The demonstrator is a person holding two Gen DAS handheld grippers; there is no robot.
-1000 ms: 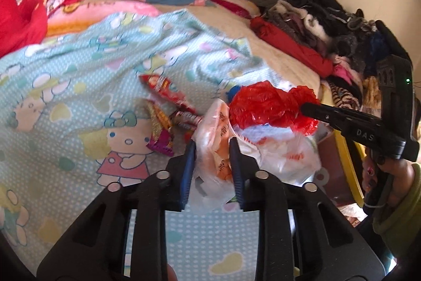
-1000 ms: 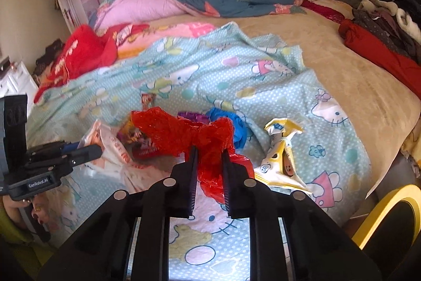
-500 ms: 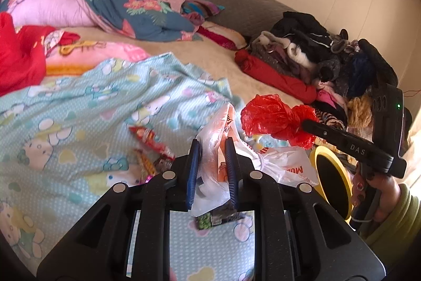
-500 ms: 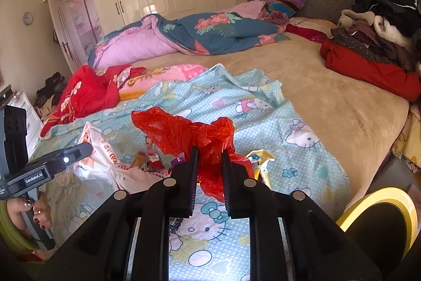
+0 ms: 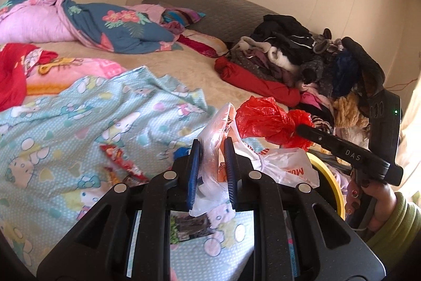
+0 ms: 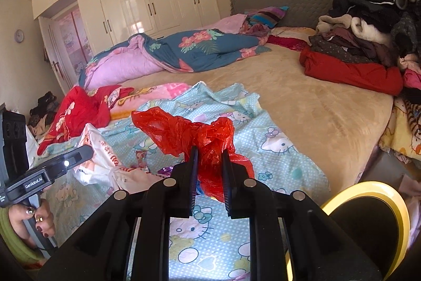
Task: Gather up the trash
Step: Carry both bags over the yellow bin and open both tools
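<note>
My left gripper is shut on a white plastic bag with orange print and holds it above the bed. The bag also shows at the left of the right wrist view. My right gripper is shut on a crumpled red plastic bag, held up over the light-blue cartoon sheet. The red bag also shows in the left wrist view, beside the white bag. Red snack wrappers and a dark and green packet lie on the sheet below.
A yellow-rimmed black bin stands at the bed's right edge, also seen in the left wrist view. A pile of clothes covers the bed's right side. Quilts and a red garment lie at the back and left.
Both grippers have risen, lifting the white and red bags higher off the sheet. The views now tilt up toward the headboard and wardrobe.
</note>
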